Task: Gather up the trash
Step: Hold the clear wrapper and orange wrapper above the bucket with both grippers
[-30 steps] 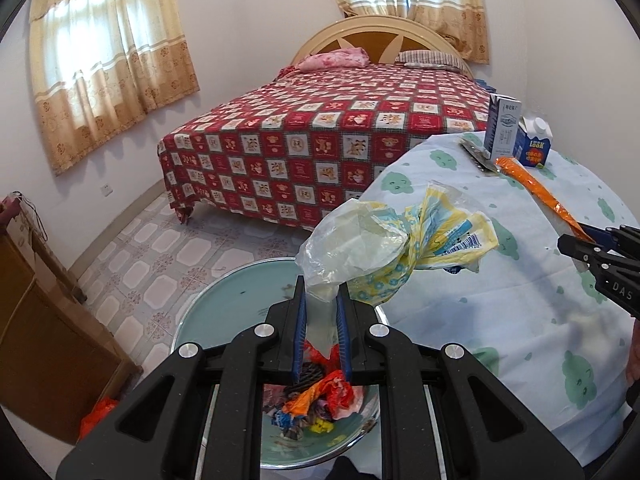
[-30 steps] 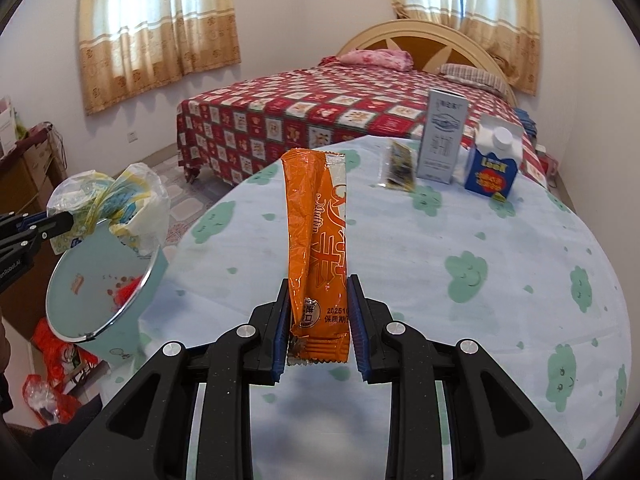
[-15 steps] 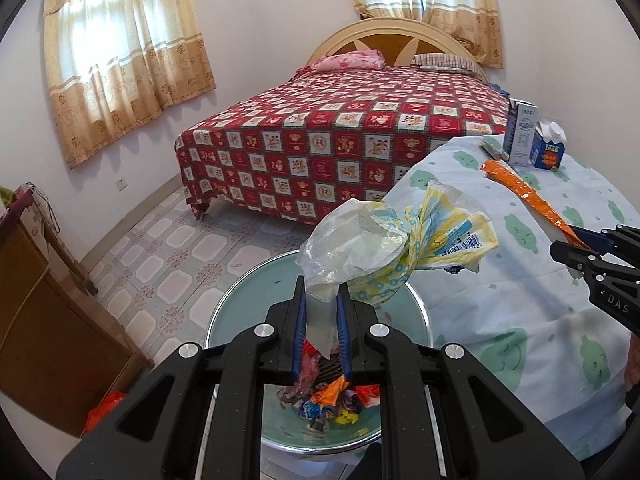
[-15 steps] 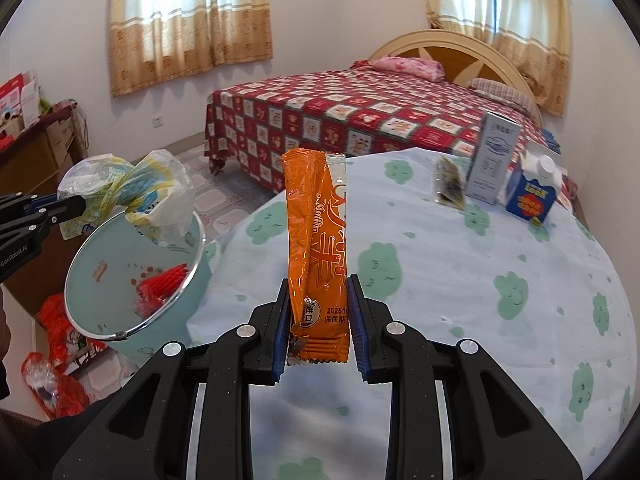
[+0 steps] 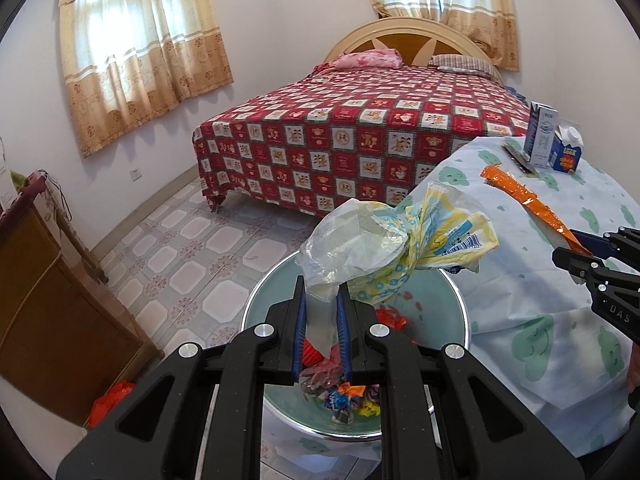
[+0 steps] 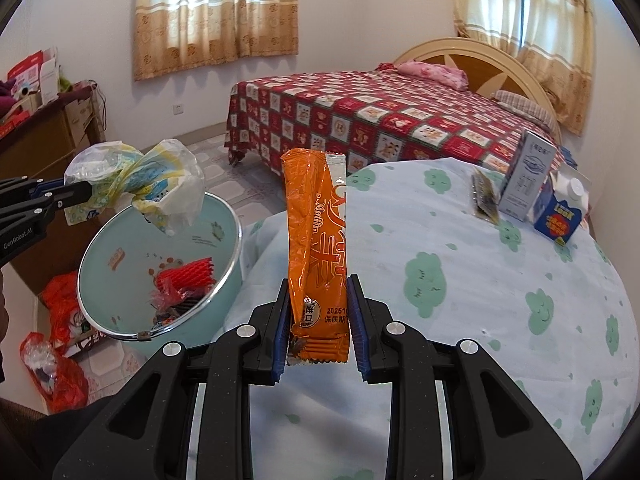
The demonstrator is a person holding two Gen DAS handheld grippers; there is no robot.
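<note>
Grippers marked "GenRobot.AI" (image 6: 56,196) and "DAS" (image 5: 592,264); carton (image 6: 560,216) reads "look".

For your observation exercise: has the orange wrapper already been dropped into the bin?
No, the orange wrapper is clamped upright in the right gripper.

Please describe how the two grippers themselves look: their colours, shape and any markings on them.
Both the left gripper and the right gripper are matte black, with angular frames with cut-out openings. Round silver bolts sit on the links. The jaws carry blue ribbed pads. White lettering marks the sides: "GenRobot.AI" on the left one, "DAS" visible on the right one. No cables or sleeves show.
</note>
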